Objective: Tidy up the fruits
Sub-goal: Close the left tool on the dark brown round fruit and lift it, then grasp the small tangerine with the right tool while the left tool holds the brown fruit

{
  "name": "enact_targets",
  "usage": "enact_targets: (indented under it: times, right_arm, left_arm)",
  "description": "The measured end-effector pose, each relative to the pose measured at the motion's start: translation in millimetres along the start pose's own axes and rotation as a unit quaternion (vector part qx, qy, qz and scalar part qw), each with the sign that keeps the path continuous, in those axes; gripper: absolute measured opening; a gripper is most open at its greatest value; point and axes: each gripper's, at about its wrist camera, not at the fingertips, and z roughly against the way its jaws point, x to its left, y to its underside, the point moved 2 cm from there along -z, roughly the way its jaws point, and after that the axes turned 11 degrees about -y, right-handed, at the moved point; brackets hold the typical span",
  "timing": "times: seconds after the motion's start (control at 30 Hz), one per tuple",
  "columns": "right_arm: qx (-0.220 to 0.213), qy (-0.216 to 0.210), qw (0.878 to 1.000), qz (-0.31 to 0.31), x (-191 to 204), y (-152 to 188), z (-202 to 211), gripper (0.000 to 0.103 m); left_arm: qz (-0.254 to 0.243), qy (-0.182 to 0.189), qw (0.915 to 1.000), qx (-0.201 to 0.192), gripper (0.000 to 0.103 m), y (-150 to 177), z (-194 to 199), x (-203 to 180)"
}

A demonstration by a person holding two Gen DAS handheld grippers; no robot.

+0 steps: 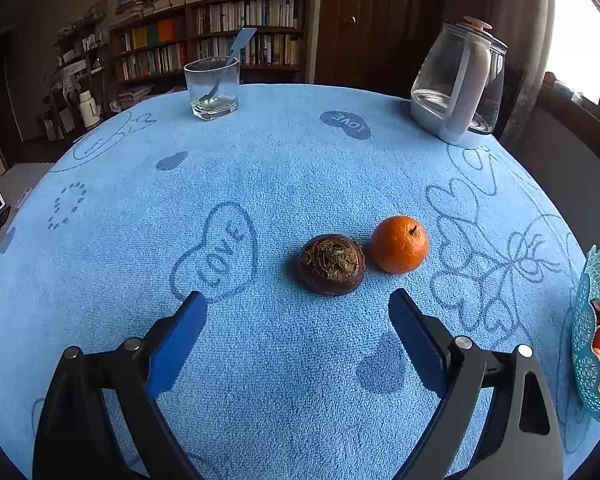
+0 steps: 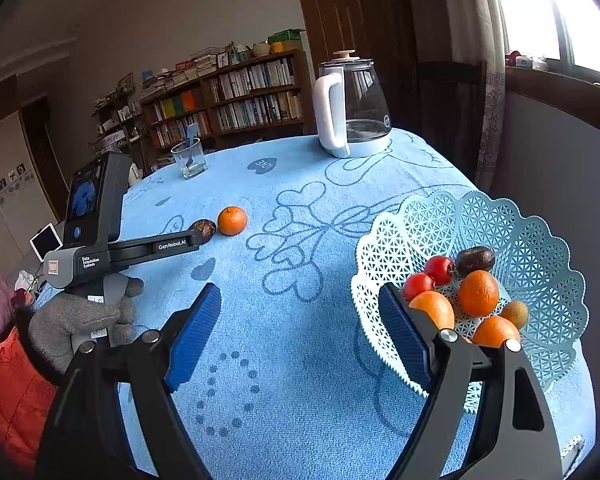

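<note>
L gripper [image 1: 296, 312] jaws spread wide, holding nothing, low over blue tablecloth [image 1: 260, 168]; brown water chestnut [image 1: 332, 264] just ahead at 12 o'clock, touching mandarin [image 1: 400, 244] at its 2. R gripper [image 2: 300, 304] also released, empty; lattice fruit basket [image 2: 540, 240] at 2 o'clock w/ oranges, tomatoes, kiwi inside.

Black gripper [image 1: 296, 312] arms, ribbed blue pads [image 1: 180, 344] (silver screws)

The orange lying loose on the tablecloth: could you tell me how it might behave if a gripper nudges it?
The orange is round, so it would probably roll, though the nappy blue cloth may slow it. It looks firm.
</note>
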Motion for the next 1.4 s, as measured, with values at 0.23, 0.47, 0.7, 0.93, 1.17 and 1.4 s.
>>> enact_targets:
  times: [0.23, 0.47, 0.7, 0.93, 1.17, 1.4]
  right_arm:
    - [0.021, -0.006, 1.0, 0.01, 9.4, 2.8, -17.0, 0.082]
    - [0.036, -0.005, 0.999, 0.011, 11.3, 4.2, -29.0, 0.082]
    - [0.054, -0.01, 0.998, 0.015, 17.1, 2.1, -43.8, 0.082]
    - [0.071, -0.008, 0.997, 0.03, 24.8, -1.5, -60.7, 0.082]
    - [0.096, -0.014, 0.995, 0.023, 25.4, -12.0, -91.1, 0.082]
    - [0.108, -0.02, 0.994, -0.002, 24.5, -33.9, -124.9, 0.082]
  left_arm:
    - [-0.009, 0.006, 0.9999, 0.012, 0.079, -13.5, -19.9, -4.2]
    - [-0.014, 0.022, 0.9994, 0.024, 0.066, -17.9, -35.1, -11.1]
    - [-0.012, 0.06, 0.998, 0.014, 0.043, -16.3, -31.7, -9.9]
    - [0.045, 0.07, 0.9965, -0.004, 0.043, -15.9, -18.8, 14.2]
    - [0.079, 0.019, 0.996, -0.039, 0.043, -21.0, -6.1, 37.7]
    - [0.102, 0.0, 0.994, -0.04, 0.043, -23.7, -8.3, 55.1]
